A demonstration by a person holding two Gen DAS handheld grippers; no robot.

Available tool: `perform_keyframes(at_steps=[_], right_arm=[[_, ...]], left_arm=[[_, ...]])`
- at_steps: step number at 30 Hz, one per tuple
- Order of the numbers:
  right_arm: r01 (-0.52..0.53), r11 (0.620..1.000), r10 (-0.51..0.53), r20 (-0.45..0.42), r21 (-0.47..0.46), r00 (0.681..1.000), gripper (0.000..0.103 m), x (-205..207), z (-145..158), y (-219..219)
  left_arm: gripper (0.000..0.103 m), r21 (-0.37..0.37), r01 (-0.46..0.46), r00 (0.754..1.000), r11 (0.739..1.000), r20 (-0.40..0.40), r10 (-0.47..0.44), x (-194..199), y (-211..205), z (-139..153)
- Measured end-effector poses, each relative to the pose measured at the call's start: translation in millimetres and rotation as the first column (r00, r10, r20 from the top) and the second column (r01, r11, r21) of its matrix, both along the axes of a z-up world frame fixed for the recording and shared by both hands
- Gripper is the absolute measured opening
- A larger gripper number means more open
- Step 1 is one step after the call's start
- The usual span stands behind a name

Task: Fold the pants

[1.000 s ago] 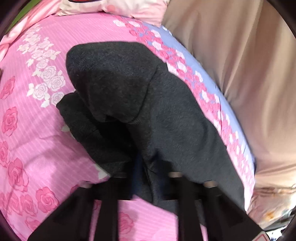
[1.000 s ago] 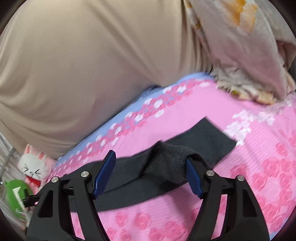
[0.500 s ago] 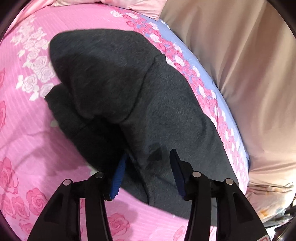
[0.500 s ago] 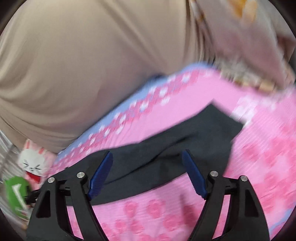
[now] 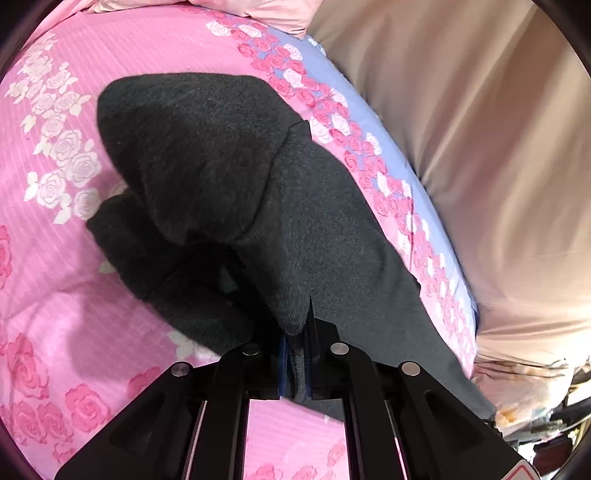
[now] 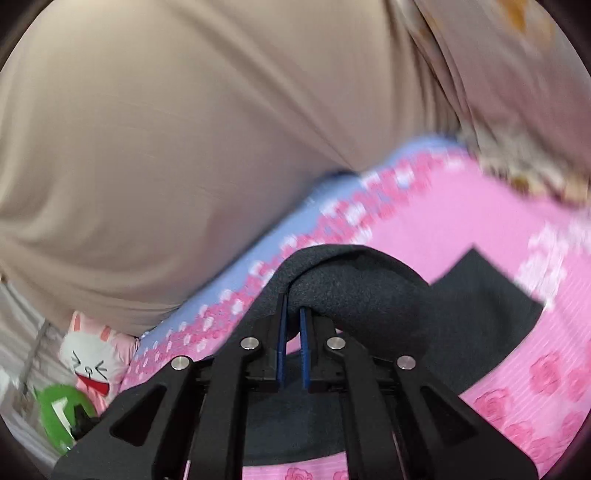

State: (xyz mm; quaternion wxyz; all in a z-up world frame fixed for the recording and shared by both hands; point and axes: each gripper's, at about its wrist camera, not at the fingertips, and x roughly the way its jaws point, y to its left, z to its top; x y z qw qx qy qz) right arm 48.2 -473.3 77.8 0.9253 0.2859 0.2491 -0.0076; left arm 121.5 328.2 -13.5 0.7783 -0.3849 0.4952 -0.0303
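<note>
Dark grey pants (image 5: 221, 177) lie partly folded on a pink rose-print bedspread (image 5: 48, 258). My left gripper (image 5: 295, 328) is shut on a pinched ridge of the pants fabric at its near edge, and the cloth bulges up just ahead of the blue pads. In the right wrist view the pants (image 6: 461, 306) stretch across the bed, and my right gripper (image 6: 291, 314) is shut on a fold of the same dark fabric, which arches up over the fingertips. That view is blurred.
A beige curtain (image 5: 480, 147) hangs along the bed's far side, beyond a lilac border strip (image 5: 369, 122). Pink pillows (image 5: 258, 11) lie at the head. A white rabbit plush (image 6: 92, 358) and a green object (image 6: 62, 413) sit beside the bed. A floral quilt (image 6: 517, 92) is bunched at one end.
Both grippers stood open around the pants half a second ago and have now shut on the fabric. The right one has lifted its fold up off the bedspread.
</note>
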Motion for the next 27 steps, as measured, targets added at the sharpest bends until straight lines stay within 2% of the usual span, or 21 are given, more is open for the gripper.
perform_keyframes(at_steps=[2, 3, 5, 6, 7, 9, 10, 11, 14, 15, 16, 18, 20, 22, 24, 26, 27], right_arm=[[-0.015, 0.999, 0.01, -0.103, -0.046, 0.995, 0.01, -1.7, -28.8, -7.7], [-0.015, 0.999, 0.009, -0.159, -0.036, 0.987, 0.011, -1.8, -47.6, -13.6], [-0.007, 0.998, 0.022, -0.279, 0.055, 0.96, 0.011, -5.5, -93.0, -28.3], [0.001, 0.996, 0.027, -0.296, 0.094, 0.955, 0.011, -11.4, -104.1, -33.0], [0.004, 0.989, 0.039, -0.286, 0.147, 0.957, 0.016, -17.8, -111.4, -37.2], [0.014, 0.981, 0.037, -0.254, 0.195, 0.967, 0.041, -25.0, -114.1, -44.6], [0.023, 0.977, 0.027, -0.229, 0.211, 0.973, 0.063, -25.4, -112.1, -49.0], [0.025, 0.975, 0.022, -0.209, 0.221, 0.978, 0.065, -24.0, -108.6, -50.8], [0.033, 0.955, 0.026, -0.193, 0.296, 0.981, 0.066, -10.4, -107.6, -63.5], [0.044, 0.951, 0.023, -0.212, 0.306, 0.977, 0.066, -3.7, -112.4, -66.4], [0.081, 0.948, 0.005, -0.27, 0.306, 0.963, 0.066, 5.9, -117.8, -70.1], [0.107, 0.955, -0.01, -0.332, 0.276, 0.943, 0.064, 18.8, -117.1, -68.2], [0.148, 0.971, -0.069, -0.375, 0.186, 0.924, 0.063, 15.3, -99.4, -63.8], [0.188, 0.977, -0.145, -0.33, 0.103, 0.933, 0.063, -7.1, -81.6, -62.5], [0.205, 0.976, -0.179, -0.259, 0.077, 0.949, 0.064, -31.2, -62.4, -60.3], [0.131, 0.987, -0.105, -0.246, 0.089, 0.963, 0.052, -30.8, -56.9, -54.9], [0.076, 0.992, -0.048, -0.256, 0.103, 0.966, 0.051, -23.9, -61.1, -49.9]], left_arm=[[0.005, 0.006, 0.012, 1.0, 1.0, -0.024, -0.012, -1.6, 1.3, -7.1], [0.006, 0.003, 0.021, 0.999, 1.0, -0.044, -0.021, -1.3, 1.7, -14.1], [0.007, -0.008, 0.024, 0.998, 1.0, -0.063, -0.024, -2.6, 4.1, -24.4], [0.008, -0.021, 0.021, 0.998, 1.0, -0.062, -0.022, -3.5, 6.1, -27.6], [0.008, -0.027, 0.021, 0.998, 0.999, -0.062, -0.023, -3.4, 6.4, -28.4], [0.009, -0.022, 0.027, 0.998, 0.999, -0.063, -0.028, -4.0, 6.4, -26.9], [0.009, -0.016, 0.031, 0.997, 0.999, -0.064, -0.032, -6.1, 7.1, -25.8], [0.009, -0.009, 0.035, 0.997, 0.999, -0.063, -0.036, -7.2, 7.0, -23.7], [0.009, 0.001, 0.044, 0.998, 0.999, -0.055, -0.044, -9.6, 5.8, -18.8], [0.01, 0.007, 0.047, 0.997, 0.999, -0.056, -0.046, -9.6, 5.3, -18.8], [0.01, 0.012, 0.047, 0.997, 0.999, -0.06, -0.047, -9.4, 5.0, -19.5], [0.011, 0.024, 0.044, 0.997, 0.999, -0.072, -0.042, -9.2, 4.0, -22.6], [0.011, 0.039, 0.039, 0.996, 0.998, -0.077, -0.036, -11.8, 2.9, -23.6], [0.011, 0.058, 0.045, 0.996, 0.997, -0.073, -0.04, -12.2, -0.7, -21.8], [0.011, 0.082, 0.057, 0.996, 0.995, -0.067, -0.051, -13.1, -4.9, -20.0], [0.011, 0.094, 0.06, 0.996, 0.994, -0.068, -0.053, -10.2, -8.4, -21.4], [0.011, 0.091, 0.056, 0.996, 0.994, -0.071, -0.049, -7.4, -10.7, -23.0]])
